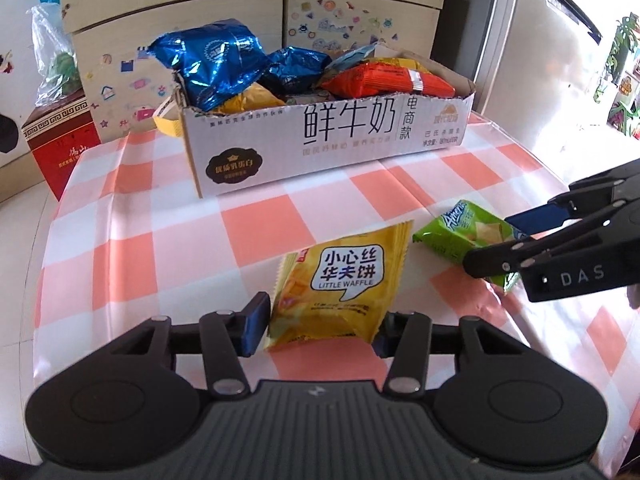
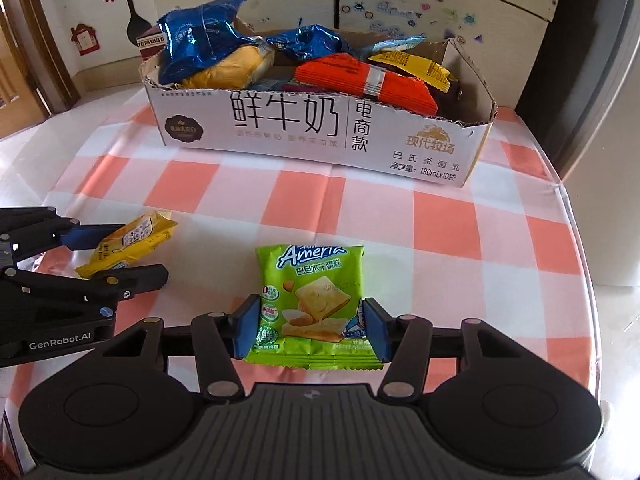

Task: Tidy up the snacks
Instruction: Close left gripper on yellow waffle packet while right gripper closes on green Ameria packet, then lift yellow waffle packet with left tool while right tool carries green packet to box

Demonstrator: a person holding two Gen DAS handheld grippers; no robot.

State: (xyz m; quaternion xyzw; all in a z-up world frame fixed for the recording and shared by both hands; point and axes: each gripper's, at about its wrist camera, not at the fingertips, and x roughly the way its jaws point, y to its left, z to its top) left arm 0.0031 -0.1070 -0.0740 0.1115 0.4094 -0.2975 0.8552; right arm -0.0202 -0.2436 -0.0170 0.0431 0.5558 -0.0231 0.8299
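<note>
Two loose snack packets lie on the checked tablecloth (image 2: 460, 232), each between the fingers of one gripper. Yellow waffle packet (image 1: 340, 284): flat on the cloth, near end sitting between the blue pads of the left gripper (image 1: 320, 326). Left pad (image 1: 254, 326) stands just off the packet's edge with a sliver of cloth showing; the right pad is mostly hidden behind the packet, so contact there cannot be confirmed. Jaws read as spread around the packet, not clamped.

Green cake packet (image 2: 312, 308): also flat on the cloth, to the right of the yellow one and near it. Right gripper (image 2: 310, 330) straddles its lower half, both blue pads (image 2: 246, 330) hard against the packet's side edges. Whether the pads are actually squeezing or only touching is hard to judge from this angle; the packet shows no crumpling.

Cross-check from the left wrist view: the right gripper (image 1: 496, 244) reaches in from the right, its fingers on either side of the green cake packet (image 1: 468, 232).

Beyond both packets, well apart, stands the open milk carton box (image 2: 320, 128), filled with snacks: blue foil bags (image 2: 196, 40) piled at its left end, an orange packet (image 2: 364, 80) toward the right. A cabinet with stickers (image 2: 420, 8) stands behind the table.
</note>
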